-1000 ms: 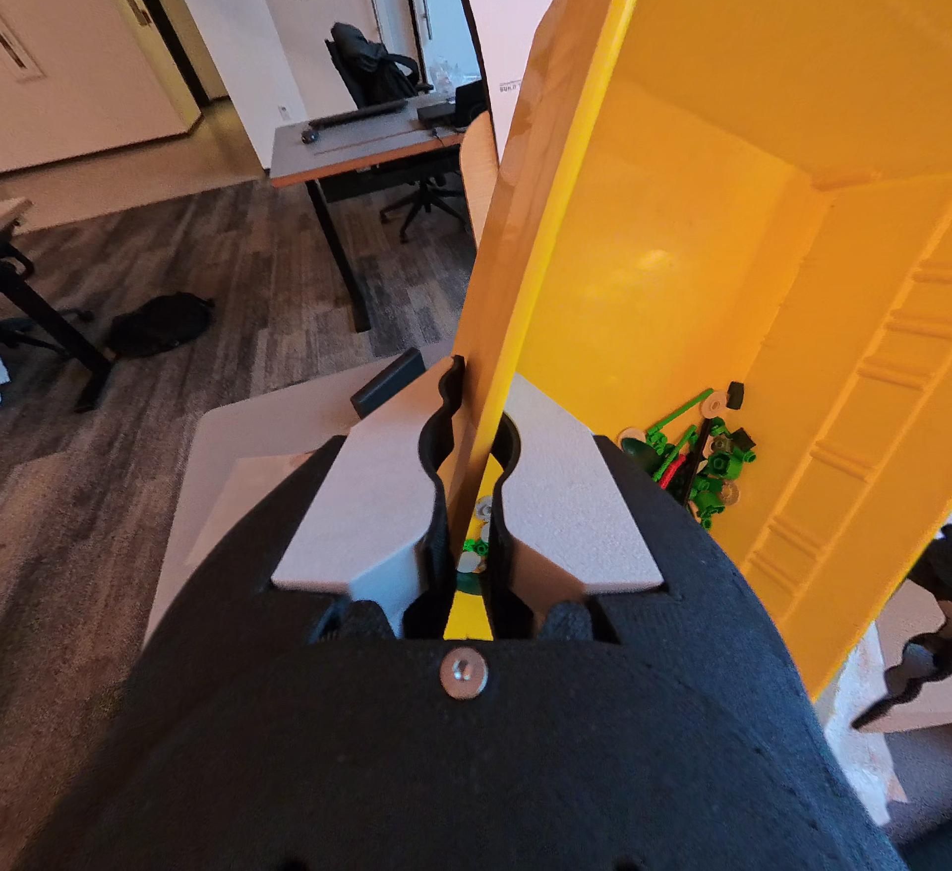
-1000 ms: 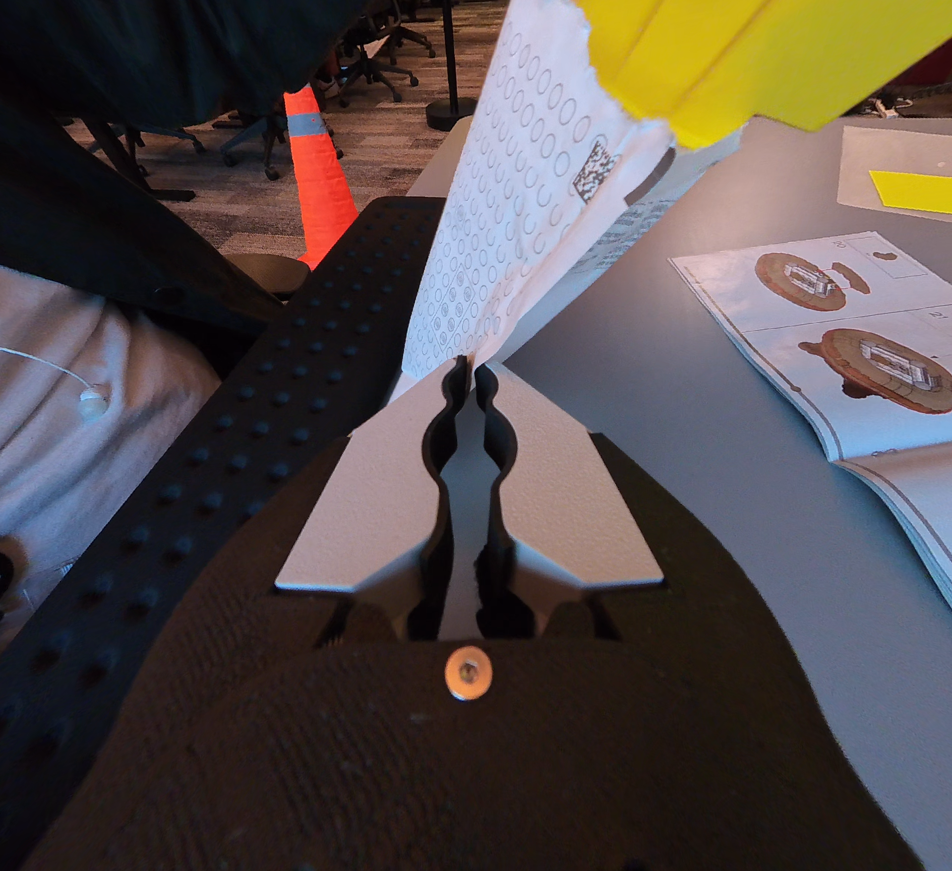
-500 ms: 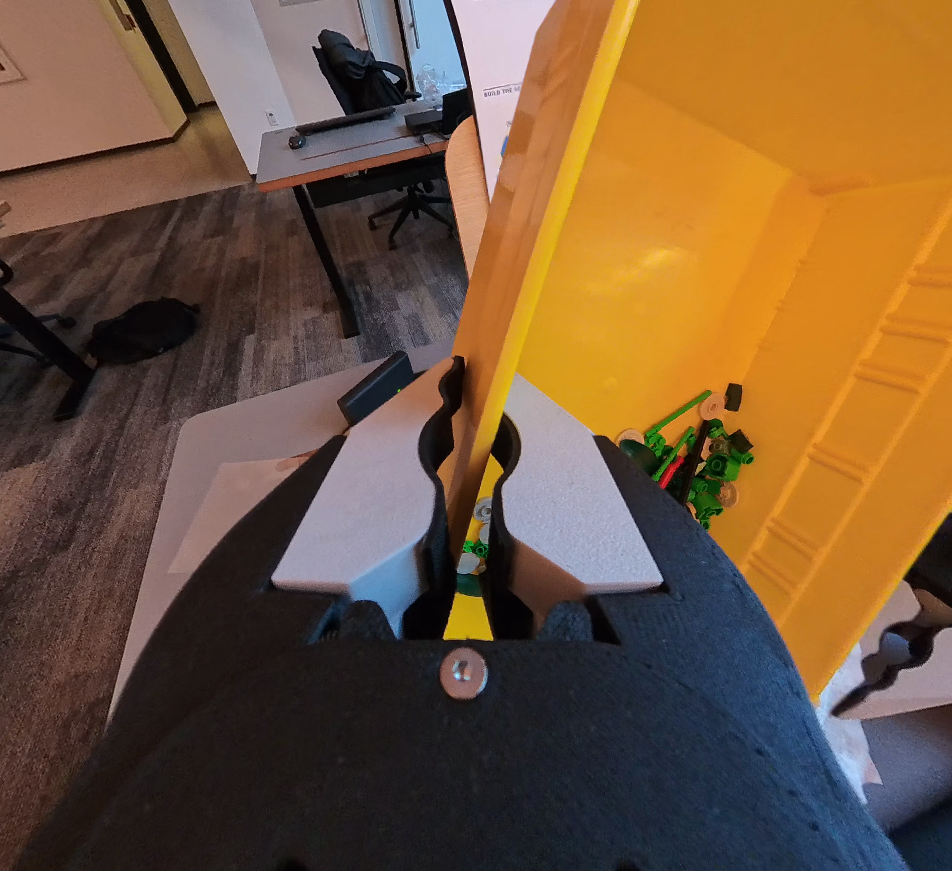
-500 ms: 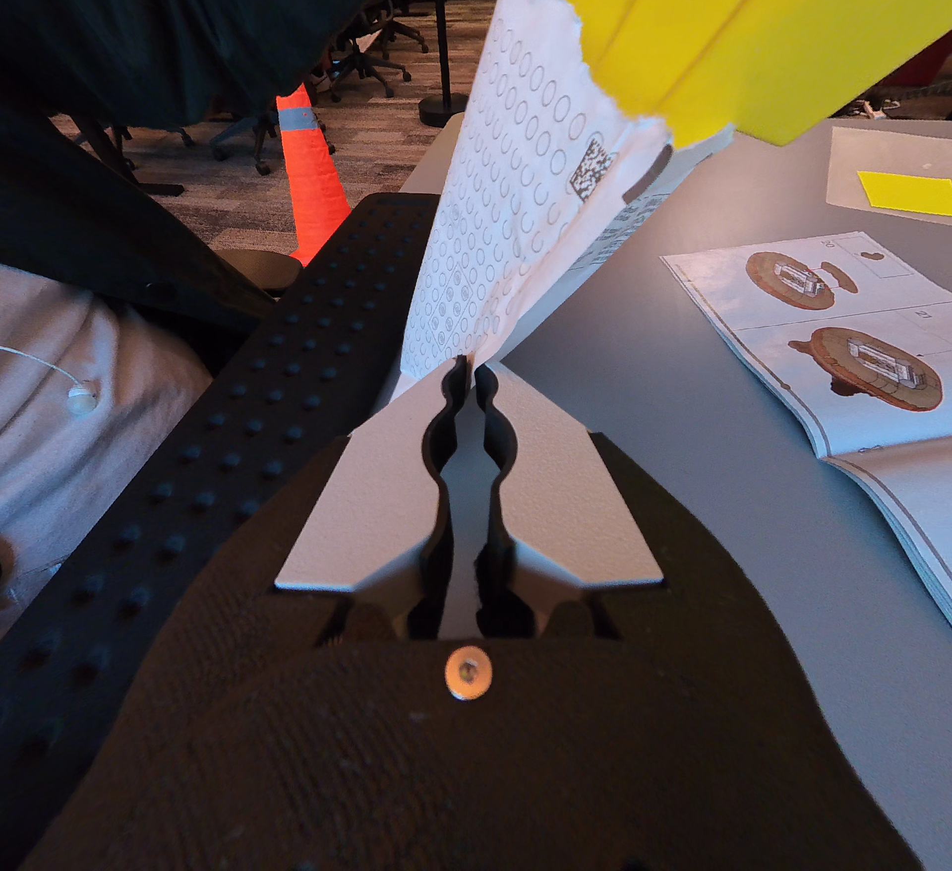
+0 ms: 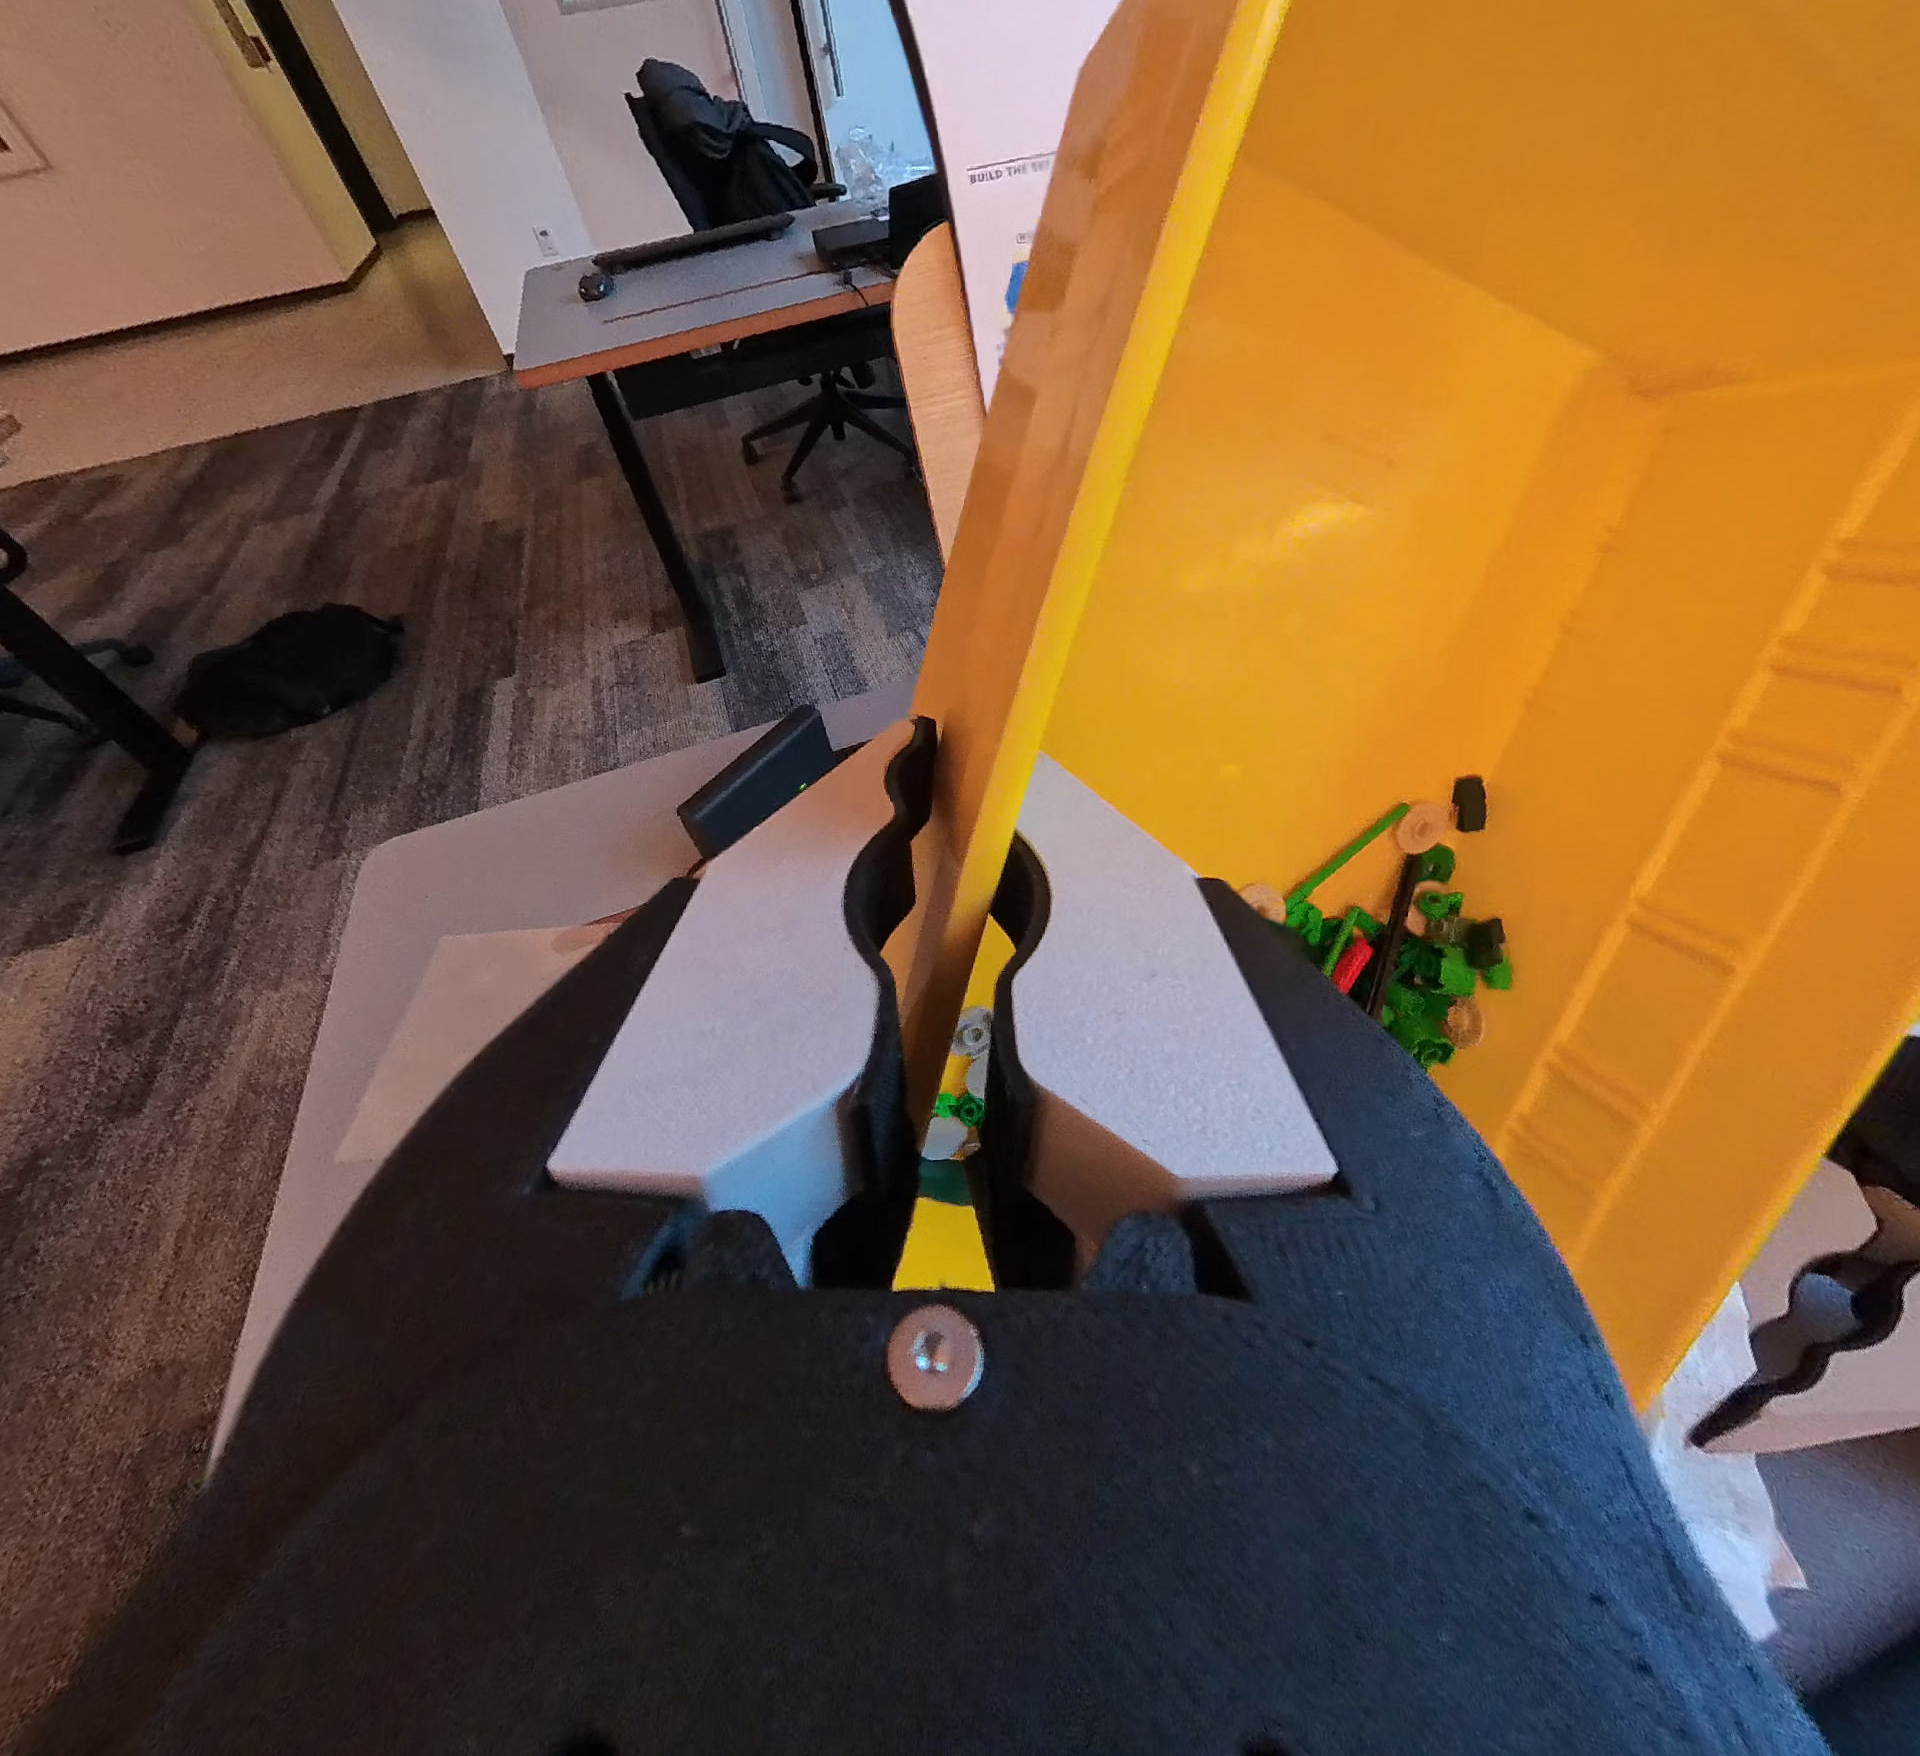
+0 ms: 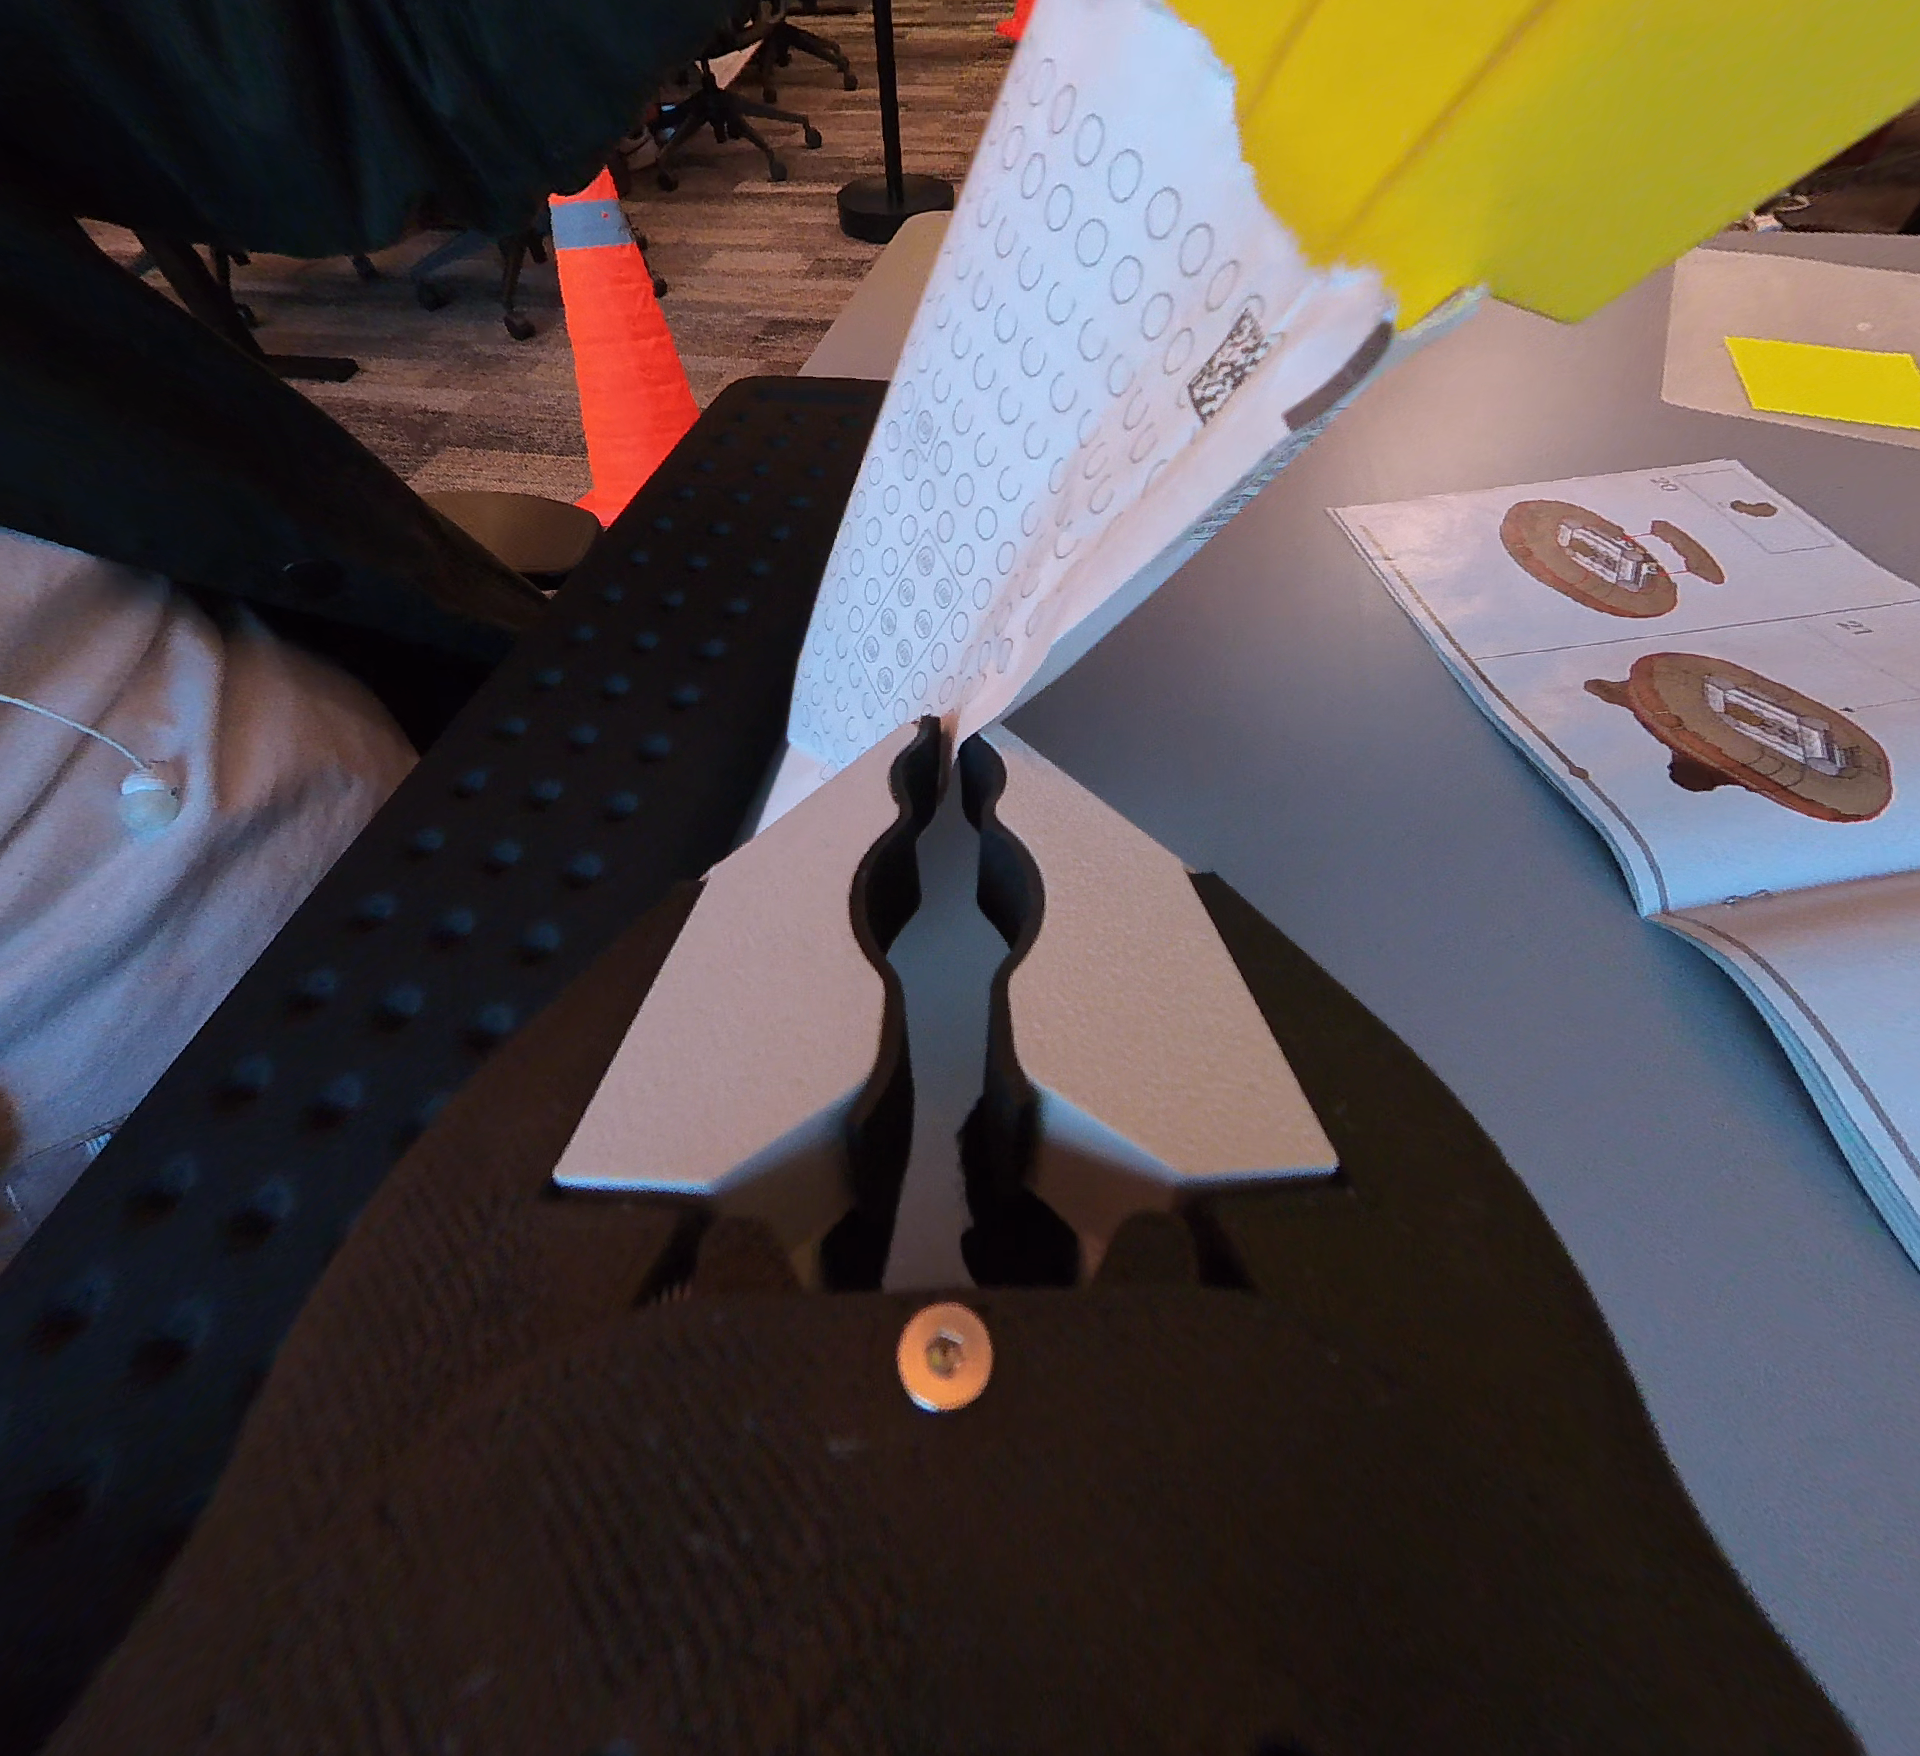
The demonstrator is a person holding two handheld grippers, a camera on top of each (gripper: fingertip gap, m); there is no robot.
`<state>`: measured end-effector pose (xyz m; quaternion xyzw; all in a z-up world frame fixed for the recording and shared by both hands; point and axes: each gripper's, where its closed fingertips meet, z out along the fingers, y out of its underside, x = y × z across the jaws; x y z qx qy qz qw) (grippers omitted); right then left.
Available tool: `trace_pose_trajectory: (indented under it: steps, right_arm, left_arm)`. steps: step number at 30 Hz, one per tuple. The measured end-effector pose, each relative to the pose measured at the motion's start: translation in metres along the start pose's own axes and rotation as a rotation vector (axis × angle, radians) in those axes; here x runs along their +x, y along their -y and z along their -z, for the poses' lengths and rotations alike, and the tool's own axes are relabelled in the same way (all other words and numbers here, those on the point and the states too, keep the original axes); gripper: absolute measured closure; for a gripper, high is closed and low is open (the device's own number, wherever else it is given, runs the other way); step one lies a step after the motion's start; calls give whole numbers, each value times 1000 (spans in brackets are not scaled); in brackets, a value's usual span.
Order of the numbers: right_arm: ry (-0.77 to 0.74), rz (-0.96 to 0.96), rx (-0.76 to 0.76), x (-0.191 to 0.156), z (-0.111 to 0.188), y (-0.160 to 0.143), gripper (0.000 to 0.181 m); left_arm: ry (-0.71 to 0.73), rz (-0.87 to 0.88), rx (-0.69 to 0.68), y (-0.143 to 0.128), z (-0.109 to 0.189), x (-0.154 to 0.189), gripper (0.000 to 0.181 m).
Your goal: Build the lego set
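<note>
— Inside the yellow box (image 5: 1455,272), where do your pieces sit?

— Down in its lower corner: a small heap of green lego pieces (image 5: 1403,937) with a red one, a few black and some clear round ones. The box is tilted up off the table (image 6: 1299,875).

— What holds the box?

— Your left gripper (image 5: 961,875); its fingers (image 5: 748,1000) pinch one yellow wall edge-on between them.

— And the other side?

— Below the box hangs a white paper bag (image 6: 1049,376) printed with circles, torn along its top. Your right gripper (image 6: 940,750) has its fingers (image 6: 758,1000) pressed together on the bag's bottom corner.

— Anything beside the box?

— An open instruction booklet (image 6: 1683,667) lies flat on the table to its right. A black studded baseplate (image 6: 436,927) lies to its left, an orange cone (image 6: 613,335) on the floor beyond.
</note>
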<state>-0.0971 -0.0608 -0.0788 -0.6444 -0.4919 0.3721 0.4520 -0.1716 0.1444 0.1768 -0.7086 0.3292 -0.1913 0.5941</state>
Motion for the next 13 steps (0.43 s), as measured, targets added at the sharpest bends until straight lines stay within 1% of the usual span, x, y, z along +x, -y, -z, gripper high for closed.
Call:
trace_pose_trajectory:
  steps: [5, 13]
  right_arm:
    - [-21, 14, 3, 3, 1, 1, 180]
    - [-39, 18, 3, 6, 3, 1, 181]
  left_arm:
    - [-5, -14, 21, 4, 4, 4, 176]
    - [-26, 3, 93, 9, 14, 12, 176]
